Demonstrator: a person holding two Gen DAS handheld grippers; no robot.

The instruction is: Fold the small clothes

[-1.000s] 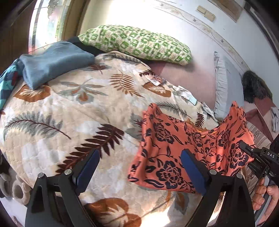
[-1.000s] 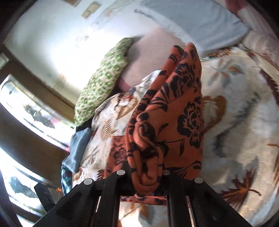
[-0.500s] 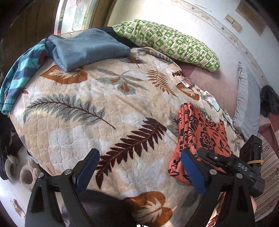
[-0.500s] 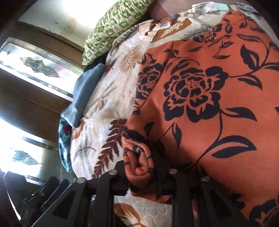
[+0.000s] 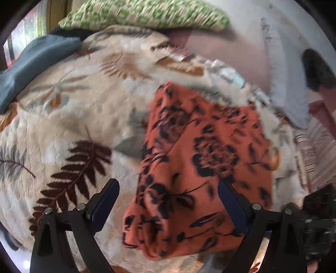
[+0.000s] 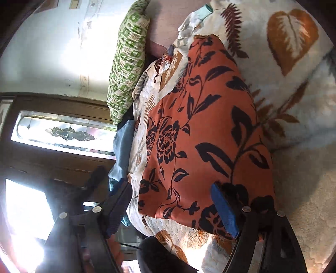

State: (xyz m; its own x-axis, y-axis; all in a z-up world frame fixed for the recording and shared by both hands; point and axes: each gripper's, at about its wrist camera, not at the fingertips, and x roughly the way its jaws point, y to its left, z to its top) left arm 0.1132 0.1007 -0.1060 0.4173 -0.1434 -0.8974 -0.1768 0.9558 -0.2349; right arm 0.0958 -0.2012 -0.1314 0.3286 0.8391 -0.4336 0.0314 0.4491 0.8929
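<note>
An orange garment with a dark flower print [image 5: 199, 159] lies folded on the leaf-patterned blanket [image 5: 73, 117]; it also shows in the right wrist view [image 6: 201, 134]. My left gripper [image 5: 168, 206] is open and empty, with its jaws wide apart just above the garment's near edge. My right gripper [image 6: 174, 208] is open and empty, with its jaws on either side of the garment's near end. The right gripper's body [image 5: 319, 216] shows at the lower right of the left wrist view.
A green patterned pillow [image 5: 147, 12] lies at the head of the bed. A blue folded garment [image 5: 31, 65] sits at the blanket's far left. A grey pillow [image 5: 283, 79] lies on the right. A wooden door with glass panels [image 6: 58, 134] stands beyond the bed.
My right gripper has opened and let go of the orange garment, which now lies flat and folded. My left gripper has moved in over the garment's near edge.
</note>
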